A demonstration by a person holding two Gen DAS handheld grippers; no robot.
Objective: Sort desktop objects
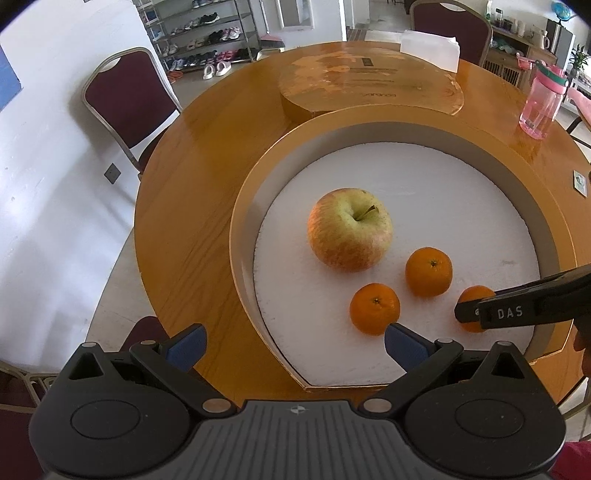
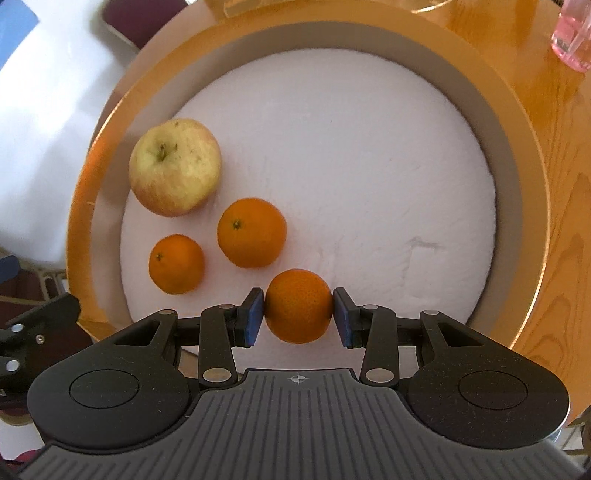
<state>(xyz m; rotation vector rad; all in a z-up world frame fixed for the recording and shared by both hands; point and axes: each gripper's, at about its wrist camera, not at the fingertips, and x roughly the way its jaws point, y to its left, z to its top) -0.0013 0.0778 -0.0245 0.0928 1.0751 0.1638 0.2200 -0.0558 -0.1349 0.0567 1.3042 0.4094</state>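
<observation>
A round gold-rimmed box (image 1: 236, 236) (image 2: 85, 192) with a white foam floor holds an apple (image 1: 349, 229) (image 2: 175, 166) and three mandarins. Two mandarins (image 1: 375, 308) (image 1: 428, 271) lie free beside the apple; they also show in the right wrist view (image 2: 176, 264) (image 2: 252, 232). My right gripper (image 2: 298, 314) is shut on the third mandarin (image 2: 298, 306) at the box's near side, both blue pads against it; it shows in the left wrist view (image 1: 474, 308) behind the right gripper's fingers (image 1: 517, 312). My left gripper (image 1: 293, 345) is open and empty, above the box's near-left rim.
The box sits on a round wooden table (image 1: 192, 177). Its gold lid (image 1: 369, 88) lies behind it. A pink water bottle (image 1: 543, 99) (image 2: 572, 33) stands at the far right, a white tissue pack (image 1: 430, 48) at the back. Maroon chairs (image 1: 125, 99) surround the table.
</observation>
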